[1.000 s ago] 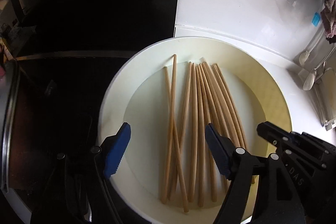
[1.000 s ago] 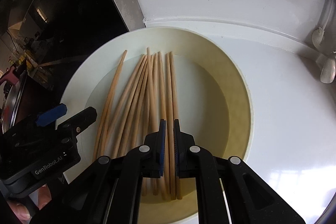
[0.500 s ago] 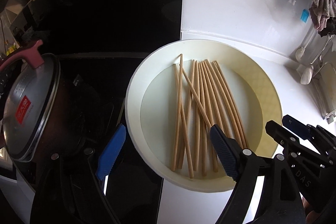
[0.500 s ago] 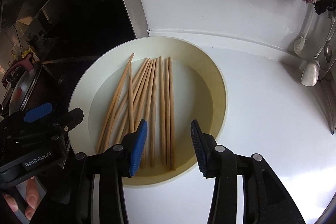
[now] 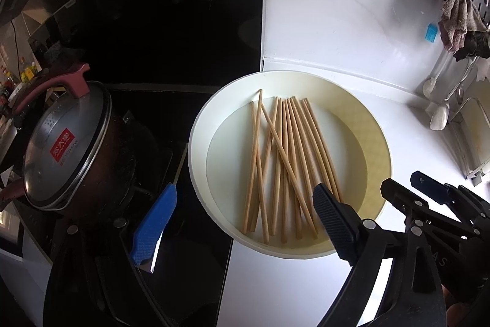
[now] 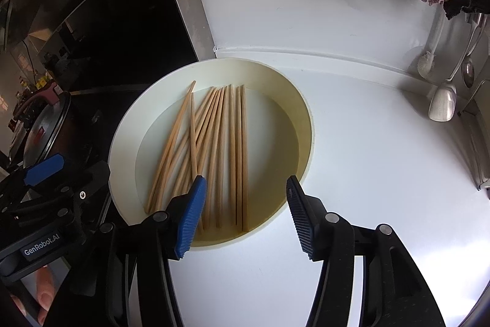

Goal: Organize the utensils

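Both grippers hover empty: left gripper [image 5: 242,222] spread wide, right gripper [image 6: 245,216] spread too, above wooden chopsticks [image 6: 214,149] lying in the white bowl [image 6: 128,124].

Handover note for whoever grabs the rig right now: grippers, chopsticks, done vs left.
Left gripper: open, empty, held above the near left rim of the plate.
Right gripper: open, empty, at the plate's near edge.
Chopsticks: all loose in the plate, mostly side by side, a few crossed over the others on the stove side.
Lidded pot sits on the black stove, left of the plate.
Done: nothing lifted out yet.
Left: straighten the crossed sticks, gather the bundle. No holder is visible in either view.
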